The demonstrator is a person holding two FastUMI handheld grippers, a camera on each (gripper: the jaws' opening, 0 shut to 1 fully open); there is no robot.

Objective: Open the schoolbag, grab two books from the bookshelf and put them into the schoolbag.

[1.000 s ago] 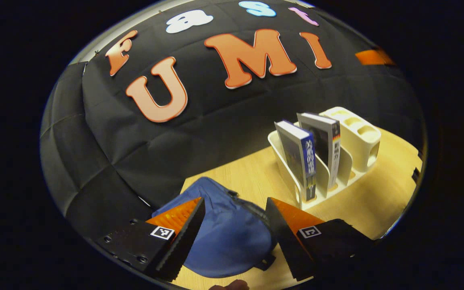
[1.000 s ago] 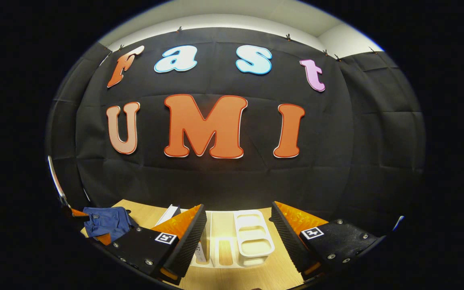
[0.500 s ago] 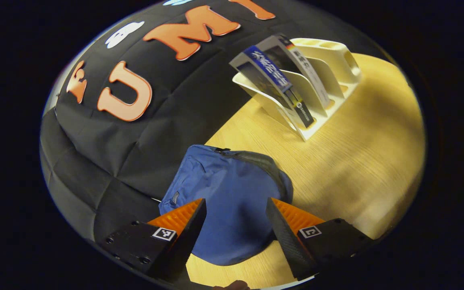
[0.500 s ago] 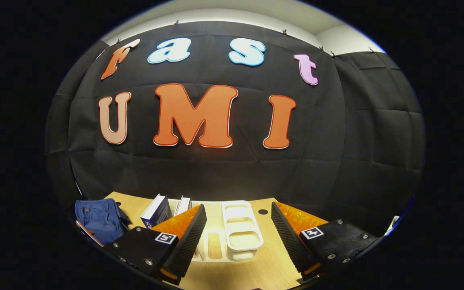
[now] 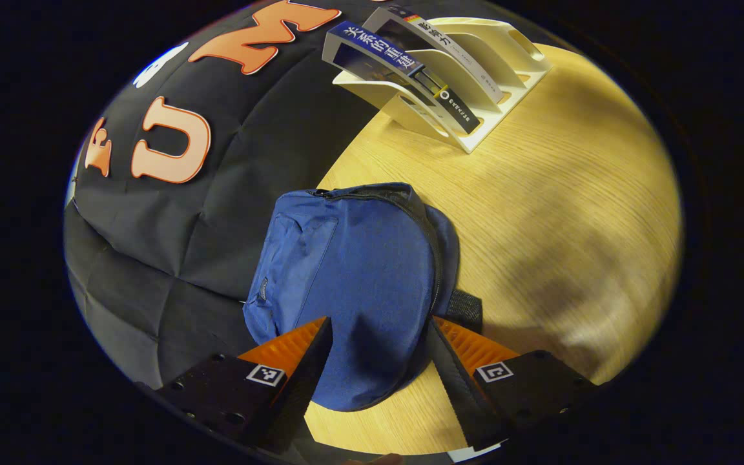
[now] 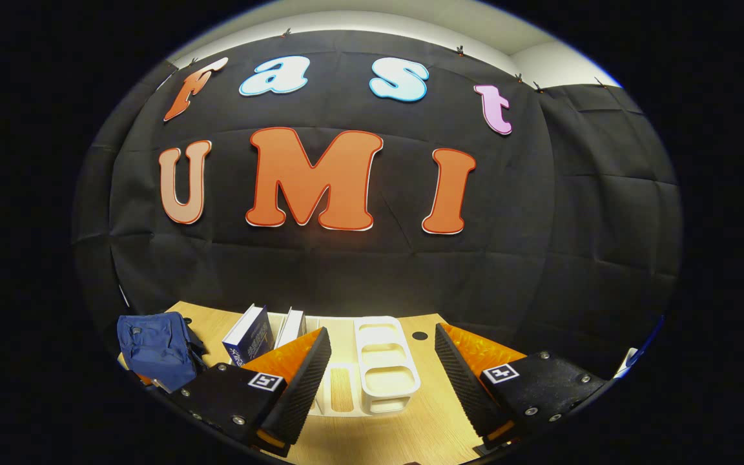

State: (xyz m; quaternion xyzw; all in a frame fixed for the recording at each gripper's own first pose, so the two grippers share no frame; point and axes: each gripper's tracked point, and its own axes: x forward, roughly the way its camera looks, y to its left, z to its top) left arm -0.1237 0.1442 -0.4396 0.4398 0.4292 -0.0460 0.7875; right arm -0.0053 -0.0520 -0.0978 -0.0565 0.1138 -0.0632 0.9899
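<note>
- Hovering over the blue schoolbag (image 5: 352, 290), the left gripper (image 5: 377, 361) hangs with its jaws spread wide and empty, seemingly lined up to reach the zip, which looks closed.
- The schoolbag lies flat on the worktop (image 5: 559, 232) beside the booth wall.
- Two books (image 5: 404, 77) stand in the white bookshelf (image 5: 514, 84), spines outward for an easy grab.
- The right gripper (image 6: 382, 381), also wide and empty, faces the bookshelf, apparently waiting its turn.

The schoolbag (image 5: 352, 284) is plain navy blue with a dark zipper line and black strap. Beyond it, the bookshelf (image 5: 475, 77) is cream white. In the bookshelf, one book (image 5: 404, 74) has a blue spine with white characters; the other book (image 5: 449, 55) has a white spine. The table (image 5: 572, 213) is pale yellow wood grain.
</note>
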